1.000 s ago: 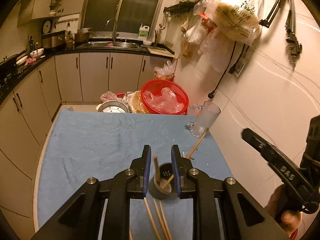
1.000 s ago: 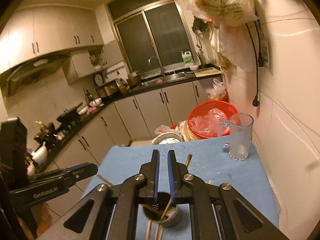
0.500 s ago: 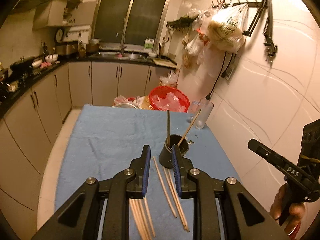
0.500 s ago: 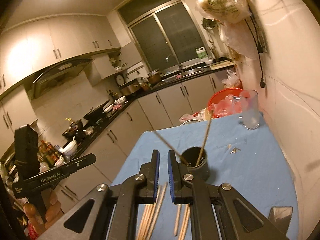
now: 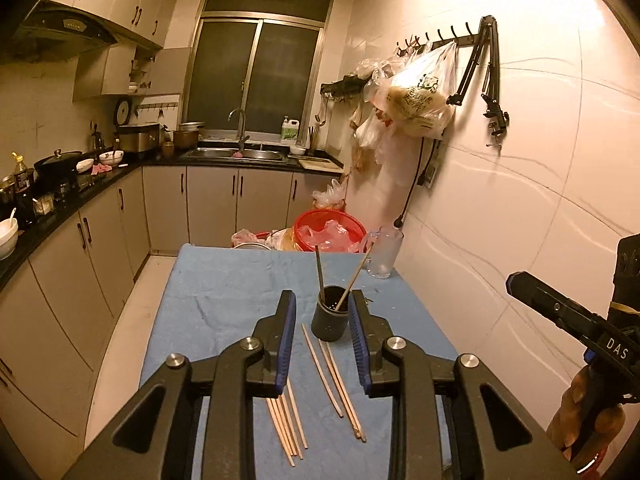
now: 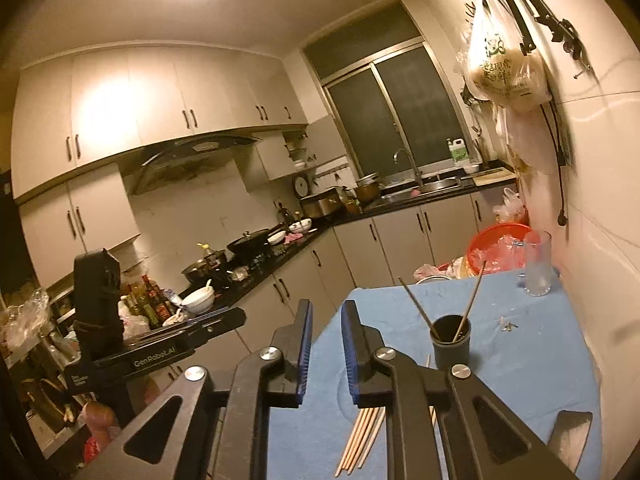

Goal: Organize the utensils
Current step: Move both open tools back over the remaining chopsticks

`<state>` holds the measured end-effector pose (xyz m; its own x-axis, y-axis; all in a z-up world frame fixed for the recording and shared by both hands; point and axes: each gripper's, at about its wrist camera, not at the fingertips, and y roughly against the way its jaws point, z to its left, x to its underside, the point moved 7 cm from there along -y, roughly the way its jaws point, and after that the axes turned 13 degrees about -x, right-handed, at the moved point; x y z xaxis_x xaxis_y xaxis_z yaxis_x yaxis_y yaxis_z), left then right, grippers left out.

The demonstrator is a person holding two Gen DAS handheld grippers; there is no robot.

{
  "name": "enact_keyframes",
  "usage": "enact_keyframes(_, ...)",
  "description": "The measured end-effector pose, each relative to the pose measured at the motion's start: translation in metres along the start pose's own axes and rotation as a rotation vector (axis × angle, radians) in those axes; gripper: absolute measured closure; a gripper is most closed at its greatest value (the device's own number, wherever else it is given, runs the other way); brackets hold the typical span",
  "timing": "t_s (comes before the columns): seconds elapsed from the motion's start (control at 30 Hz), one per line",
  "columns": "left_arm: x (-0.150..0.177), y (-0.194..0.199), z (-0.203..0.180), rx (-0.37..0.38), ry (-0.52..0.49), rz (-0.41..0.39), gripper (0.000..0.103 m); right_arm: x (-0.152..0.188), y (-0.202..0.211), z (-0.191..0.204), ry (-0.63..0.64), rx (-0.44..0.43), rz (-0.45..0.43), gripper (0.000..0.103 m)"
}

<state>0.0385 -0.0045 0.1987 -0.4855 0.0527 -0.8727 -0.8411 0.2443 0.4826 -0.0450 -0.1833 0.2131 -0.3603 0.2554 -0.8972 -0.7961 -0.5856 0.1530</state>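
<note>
Both grippers, left (image 5: pixel 322 338) and right (image 6: pixel 326 350), had pulled back from the holder (image 5: pixel 329 313), fingers just parting, empty; loose chopsticks (image 5: pixel 334 384) remained on the desk (image 5: pixel 224 292).

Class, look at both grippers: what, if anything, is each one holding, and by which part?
Nothing is held. The left gripper and the right gripper both stand open and empty, jaws just opening.

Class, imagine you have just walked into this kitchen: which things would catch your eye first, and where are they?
A dark cup stands mid-table on the blue cloth with two chopsticks leaning inside. Loose chopsticks lie in front of it. Past the table's far edge sits a red basket, a glass mug beside the wall.
</note>
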Motion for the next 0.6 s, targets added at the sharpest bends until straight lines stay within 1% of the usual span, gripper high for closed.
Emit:
enact_keyframes(0.13, 0.008, 0.003, -0.007, 0.005, -0.007, 0.012, 0.076, 0.006, 0.009, 0.003, 0.019, -0.012, 0.011, 0.086)
enact_keyframes(0.27, 0.015, -0.001, -0.013, 0.015, -0.017, 0.029, 0.076, 0.014, 0.007, -0.006, 0.03, -0.004, 0.028, 0.086)
enact_keyframes(0.33, 0.021, -0.009, -0.019, 0.03, -0.035, 0.047, 0.076, 0.016, 0.004, -0.012, 0.015, -0.001, 0.033, 0.086)
enact_keyframes(0.43, 0.028, -0.023, -0.024, 0.026, -0.063, 0.069, 0.076, 0.019, -0.003, -0.024, -0.005, 0.007, 0.043, 0.086)
enact_keyframes(0.6, 0.042, -0.048, -0.021, 0.035, -0.071, 0.106, 0.076, 0.024, -0.023, -0.042, -0.011, 0.03, 0.085, 0.086)
